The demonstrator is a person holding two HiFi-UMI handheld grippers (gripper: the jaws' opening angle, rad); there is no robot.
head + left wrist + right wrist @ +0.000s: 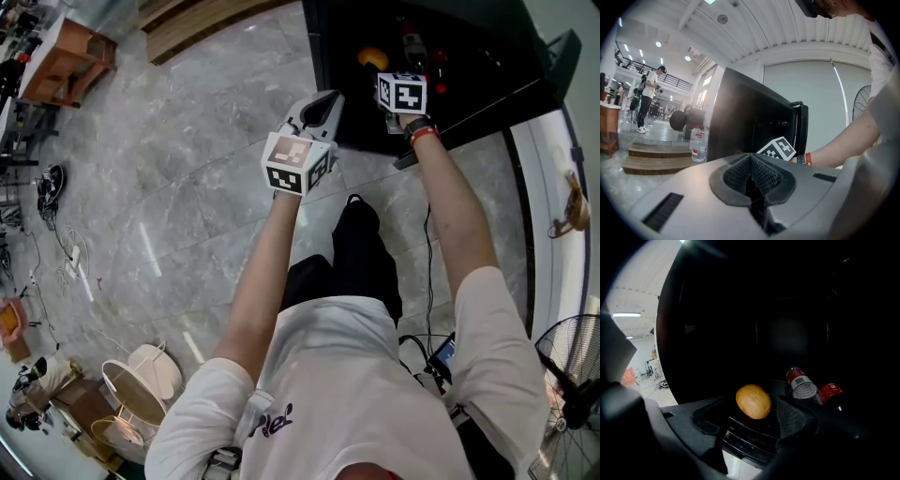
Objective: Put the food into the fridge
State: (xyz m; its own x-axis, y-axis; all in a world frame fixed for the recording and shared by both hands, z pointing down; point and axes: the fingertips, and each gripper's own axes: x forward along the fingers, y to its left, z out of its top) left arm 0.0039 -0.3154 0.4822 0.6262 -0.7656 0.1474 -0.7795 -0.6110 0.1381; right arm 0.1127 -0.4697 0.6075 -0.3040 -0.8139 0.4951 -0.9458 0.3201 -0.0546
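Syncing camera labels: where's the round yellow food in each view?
Head view: round yellow food at top centre, inside the black fridge.
Left gripper view: not in it; only the fridge's outside shows.
Right gripper view: lower centre, left of two red-labelled bottles.
Shared landmark: the fridge, in all three views.

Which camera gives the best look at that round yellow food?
The right gripper view: the yellow food appears large and close, between the parted jaws. The head view shows it only as a small spot; the left gripper view misses it.
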